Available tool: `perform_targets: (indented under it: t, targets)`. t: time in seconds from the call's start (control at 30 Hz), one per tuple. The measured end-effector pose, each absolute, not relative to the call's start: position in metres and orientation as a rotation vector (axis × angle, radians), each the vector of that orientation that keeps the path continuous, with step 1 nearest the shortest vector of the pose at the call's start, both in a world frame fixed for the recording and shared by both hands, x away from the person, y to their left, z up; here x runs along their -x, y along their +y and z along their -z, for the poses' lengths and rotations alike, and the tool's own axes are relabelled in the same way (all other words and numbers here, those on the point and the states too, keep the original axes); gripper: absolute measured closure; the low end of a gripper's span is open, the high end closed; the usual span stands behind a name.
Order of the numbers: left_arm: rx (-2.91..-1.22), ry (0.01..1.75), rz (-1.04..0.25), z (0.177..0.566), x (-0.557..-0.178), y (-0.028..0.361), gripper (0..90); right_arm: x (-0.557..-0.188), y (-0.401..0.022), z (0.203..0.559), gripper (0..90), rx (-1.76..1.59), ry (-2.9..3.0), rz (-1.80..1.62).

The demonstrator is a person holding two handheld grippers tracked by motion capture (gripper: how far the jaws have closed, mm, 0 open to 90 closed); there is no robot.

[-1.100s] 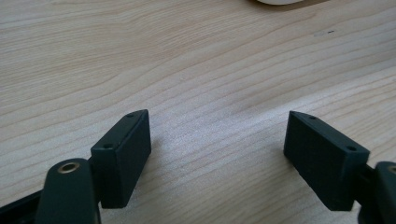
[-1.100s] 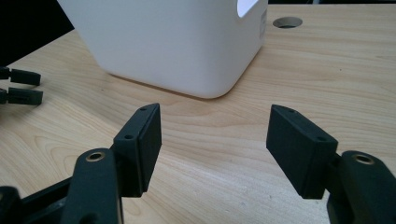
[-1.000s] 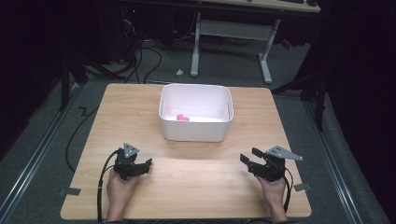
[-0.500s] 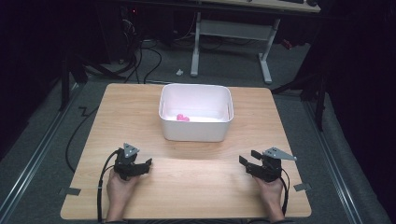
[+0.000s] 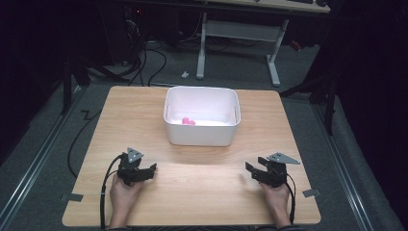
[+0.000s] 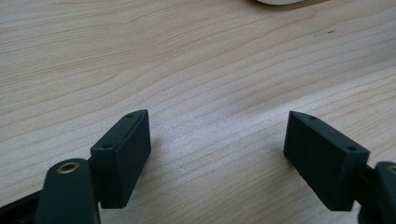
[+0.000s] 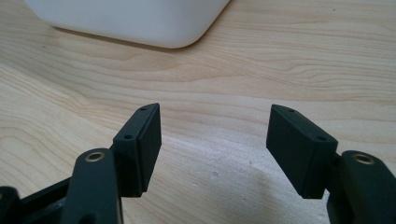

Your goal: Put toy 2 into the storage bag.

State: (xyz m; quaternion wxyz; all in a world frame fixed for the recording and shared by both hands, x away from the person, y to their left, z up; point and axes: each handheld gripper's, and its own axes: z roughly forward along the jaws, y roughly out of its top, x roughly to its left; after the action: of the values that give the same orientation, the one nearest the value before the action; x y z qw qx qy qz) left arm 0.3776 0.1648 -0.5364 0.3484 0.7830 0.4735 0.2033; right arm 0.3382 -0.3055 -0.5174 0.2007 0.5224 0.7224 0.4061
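White bin (image 5: 202,126) sits at the middle of the counter (image 5: 192,192), toward its far side, with a small pink object (image 5: 188,121) inside. Both grippers rest on the near edge, well apart from the bin: left gripper (image 5: 144,172) at near left, right gripper (image 5: 253,172) at near right, each with jaws spread wide and empty.

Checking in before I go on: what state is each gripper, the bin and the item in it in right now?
left gripper: open, empty, low over the table near its front left.
right gripper: open, empty, low over the table near its front right.
white bin: upright, uncovered, at the table's far middle, clear of both grippers.
pink item: lying on the bin's floor, untouched.
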Motion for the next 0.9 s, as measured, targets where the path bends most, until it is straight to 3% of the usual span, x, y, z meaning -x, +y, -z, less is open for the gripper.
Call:
perform_targets:
  t: [0.9]
  targets:
    - [-2.03, 1.228, -0.528, 0.536, -0.378, 0.165, 23.1, -0.347, -0.298, 0.53, 34.2, -1.484, 2.056, -0.92]
